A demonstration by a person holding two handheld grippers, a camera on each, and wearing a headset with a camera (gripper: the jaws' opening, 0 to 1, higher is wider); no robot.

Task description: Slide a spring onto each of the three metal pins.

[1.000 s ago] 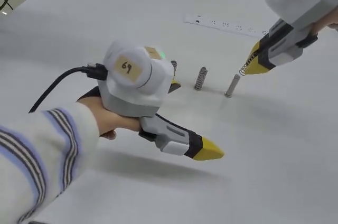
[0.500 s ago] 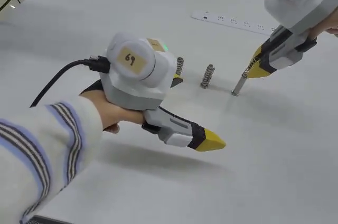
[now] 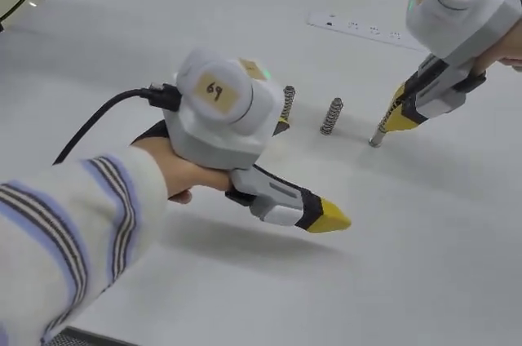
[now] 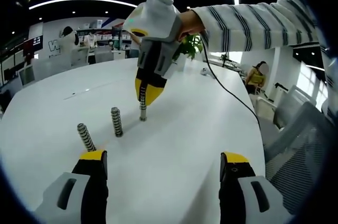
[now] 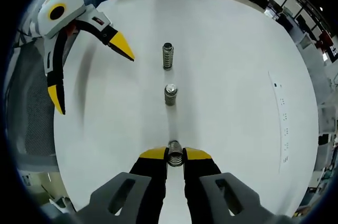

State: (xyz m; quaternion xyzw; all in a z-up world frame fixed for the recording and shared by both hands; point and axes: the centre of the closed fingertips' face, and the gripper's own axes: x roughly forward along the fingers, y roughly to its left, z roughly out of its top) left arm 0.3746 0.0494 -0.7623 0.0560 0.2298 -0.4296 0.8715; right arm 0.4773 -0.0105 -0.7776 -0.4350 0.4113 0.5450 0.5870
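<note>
Two metal pins wearing springs [image 3: 287, 102] [image 3: 331, 116] stand upright on the white table [image 3: 424, 232]. To their right, my right gripper [image 3: 397, 120] is shut on a third spring [image 5: 175, 154], which is partly down over the third pin [image 3: 377, 137]. In the right gripper view the sprung pins [image 5: 170, 94] [image 5: 168, 55] line up ahead of the jaws. My left gripper [image 3: 306, 171] hovers open, holding nothing, in front of the row. The left gripper view has its jaws [image 4: 163, 156] wide apart, the sprung pins [image 4: 84, 137] [image 4: 116, 121] at left and the right gripper [image 4: 149, 84] beyond.
A white power strip [image 3: 359, 30] lies flat at the far side of the table. A black cable [image 3: 94, 121] trails left from the left gripper. In the left gripper view, office chairs [image 4: 306, 145] stand beyond the table's right edge.
My right gripper has come down with the spring from above the third pin onto it. The left gripper has stayed open in about the same place; the camera has shifted a little.
</note>
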